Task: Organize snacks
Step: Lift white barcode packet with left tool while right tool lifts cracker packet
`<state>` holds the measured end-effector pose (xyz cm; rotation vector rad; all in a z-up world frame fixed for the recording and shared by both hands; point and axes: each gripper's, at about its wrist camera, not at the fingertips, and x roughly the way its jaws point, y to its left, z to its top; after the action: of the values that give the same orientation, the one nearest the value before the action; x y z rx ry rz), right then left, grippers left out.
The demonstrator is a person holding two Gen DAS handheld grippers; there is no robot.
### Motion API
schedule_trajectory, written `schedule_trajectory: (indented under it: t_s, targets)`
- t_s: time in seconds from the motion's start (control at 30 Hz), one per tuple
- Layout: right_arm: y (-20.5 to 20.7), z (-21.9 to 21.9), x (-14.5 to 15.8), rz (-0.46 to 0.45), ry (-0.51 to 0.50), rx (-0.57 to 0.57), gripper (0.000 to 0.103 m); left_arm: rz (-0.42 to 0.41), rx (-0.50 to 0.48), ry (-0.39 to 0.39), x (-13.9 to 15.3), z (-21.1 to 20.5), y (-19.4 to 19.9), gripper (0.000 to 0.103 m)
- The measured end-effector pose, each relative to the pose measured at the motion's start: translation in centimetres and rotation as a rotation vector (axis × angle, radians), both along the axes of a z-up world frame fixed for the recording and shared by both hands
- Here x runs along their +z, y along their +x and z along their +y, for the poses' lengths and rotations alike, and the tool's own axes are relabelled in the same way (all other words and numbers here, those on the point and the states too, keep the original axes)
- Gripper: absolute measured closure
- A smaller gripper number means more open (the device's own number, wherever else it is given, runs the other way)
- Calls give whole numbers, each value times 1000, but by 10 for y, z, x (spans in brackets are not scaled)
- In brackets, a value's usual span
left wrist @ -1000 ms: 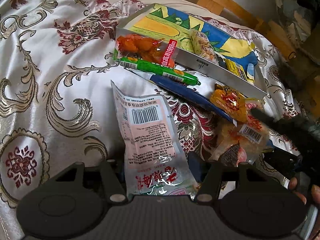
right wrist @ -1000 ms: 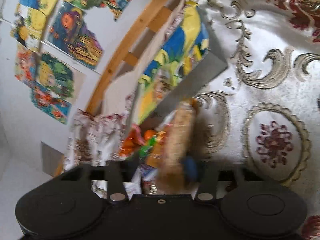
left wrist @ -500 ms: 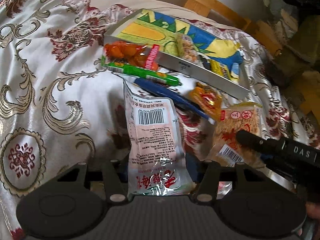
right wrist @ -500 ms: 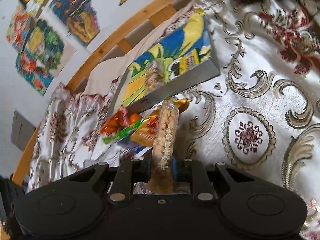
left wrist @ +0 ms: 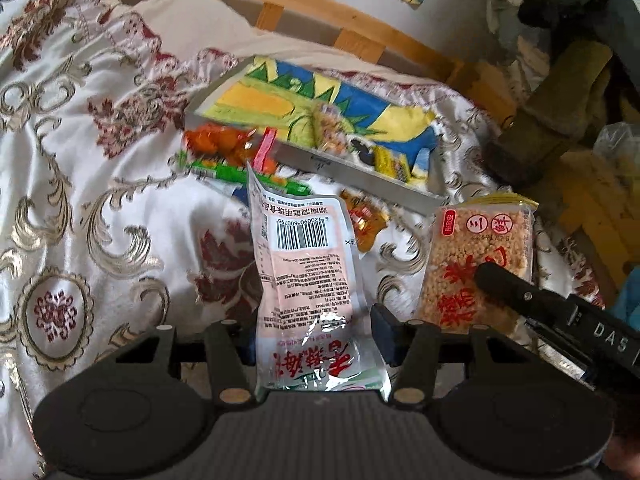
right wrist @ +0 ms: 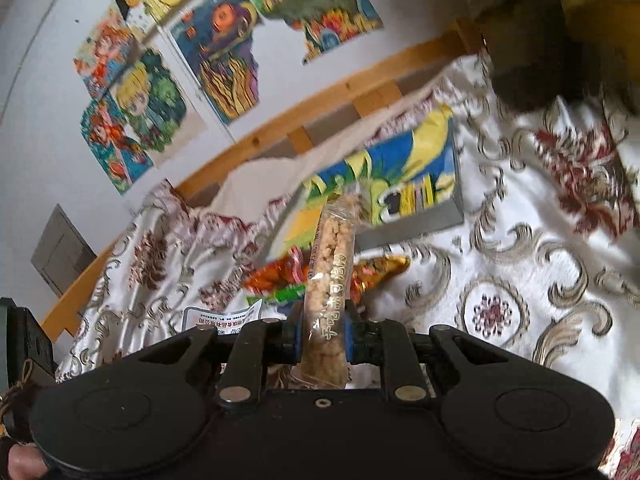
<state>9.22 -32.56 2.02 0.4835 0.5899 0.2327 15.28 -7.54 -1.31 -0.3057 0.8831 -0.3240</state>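
Above the white brocade bedspread (left wrist: 100,184), both packets now hang higher than a second ago. Left gripper (left wrist: 316,336), jaws just narrowed, pinches the pale pink barcode pouch (left wrist: 308,280); right gripper (right wrist: 322,336) clamps the clear puffed-rice bar (right wrist: 330,268) edgewise, apparently rolled upright, before the shallow colourful grey-sided box (left wrist: 320,128).

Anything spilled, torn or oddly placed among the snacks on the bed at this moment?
Nothing is spilled or torn. Several packets, the orange one and green one among them, lie loose on the bedspread beside the box, not inside it.
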Motion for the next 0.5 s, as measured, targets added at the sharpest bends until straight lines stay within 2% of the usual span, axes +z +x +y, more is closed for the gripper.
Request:
schedule_trajectory:
  t_s: [0.1,0.3,0.5]
  targets:
    - [-2,1,6,-44,-13,1,83,-29,-5,-2,12,-5,4,46]
    - [3,4,21,-145,-109,-1,83,-112,-1,-31,48,-13,34,46]
    - [47,0,37,-238,-177,16,83,-224,4,-45,80,-30,84,46]
